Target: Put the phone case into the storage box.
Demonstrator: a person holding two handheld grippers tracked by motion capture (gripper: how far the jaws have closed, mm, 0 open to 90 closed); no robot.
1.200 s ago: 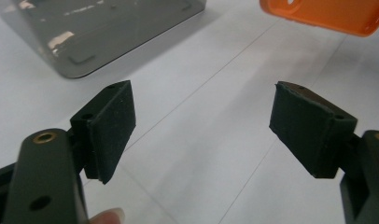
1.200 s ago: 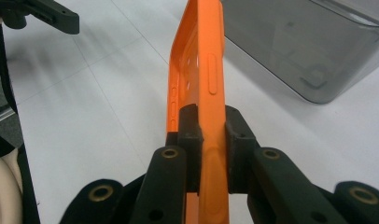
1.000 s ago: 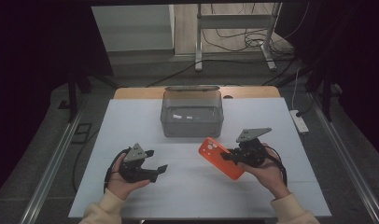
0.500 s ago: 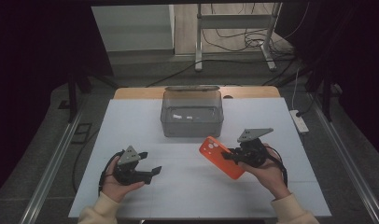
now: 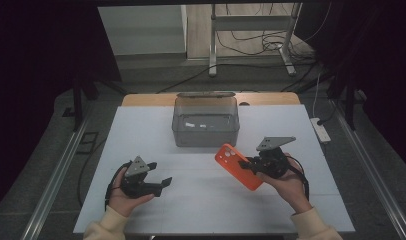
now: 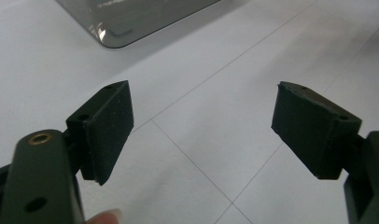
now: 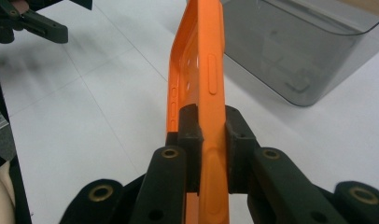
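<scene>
Your right tongs clamp the orange phone case above the worktop; your left tongs gape wide, empty.

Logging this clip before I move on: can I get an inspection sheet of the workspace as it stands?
Surface: white table, bare around the things.
Job's things: orange phone case held off the table; grey translucent bin behind it, small items inside, unclear.
Clutter: nothing seen.
Grippers: right gripper shut on the case's edge; left gripper open, nothing between its jaws.
Cables: black cable trails from the right gripper; more on the floor.
Surroundings: metal stand, power strip, dark room.
</scene>
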